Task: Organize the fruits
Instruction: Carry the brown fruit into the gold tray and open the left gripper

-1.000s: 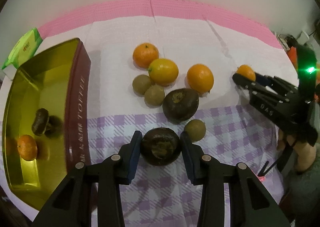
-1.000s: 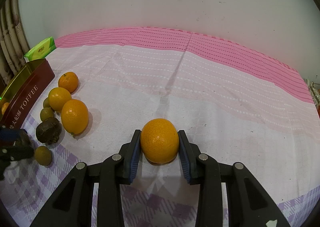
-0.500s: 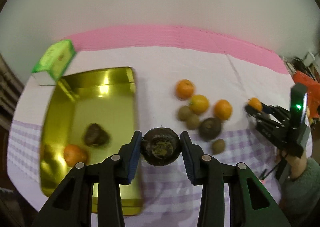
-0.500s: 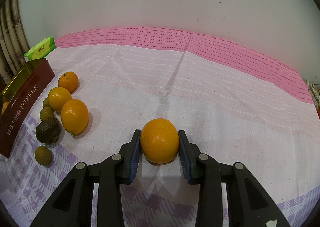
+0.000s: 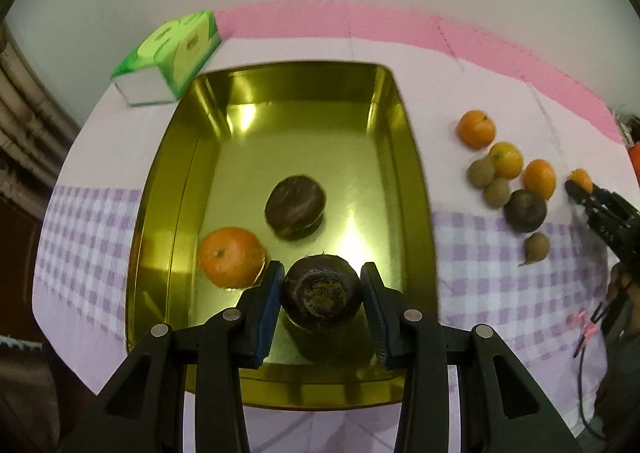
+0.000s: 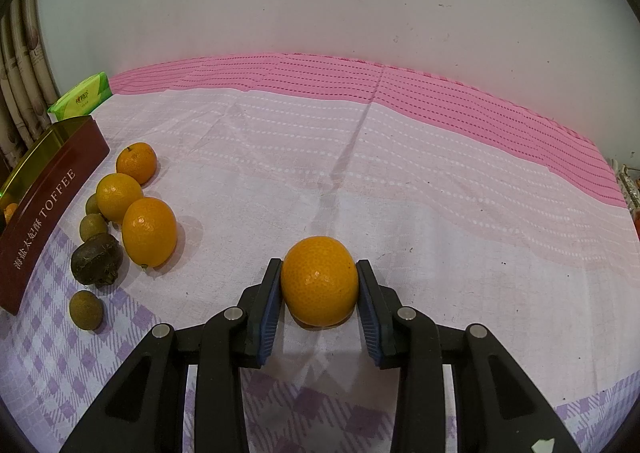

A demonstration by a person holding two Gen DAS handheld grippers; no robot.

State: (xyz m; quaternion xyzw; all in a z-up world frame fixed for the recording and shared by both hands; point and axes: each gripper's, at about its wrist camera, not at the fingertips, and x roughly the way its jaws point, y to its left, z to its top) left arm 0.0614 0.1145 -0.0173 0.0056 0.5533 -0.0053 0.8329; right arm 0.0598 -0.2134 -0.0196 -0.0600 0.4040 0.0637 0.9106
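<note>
Over the near end of the gold tin, the left gripper pinches a dark brown fruit, above a tangerine and another dark fruit lying inside. On the tablecloth beyond the tin's right wall, the right gripper clamps an orange, apart from the loose fruit cluster.

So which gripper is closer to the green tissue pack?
Left. The left gripper hangs over the gold tin, which sits right beside the green tissue pack. The right gripper is far across the cloth, past the loose fruit.
</note>
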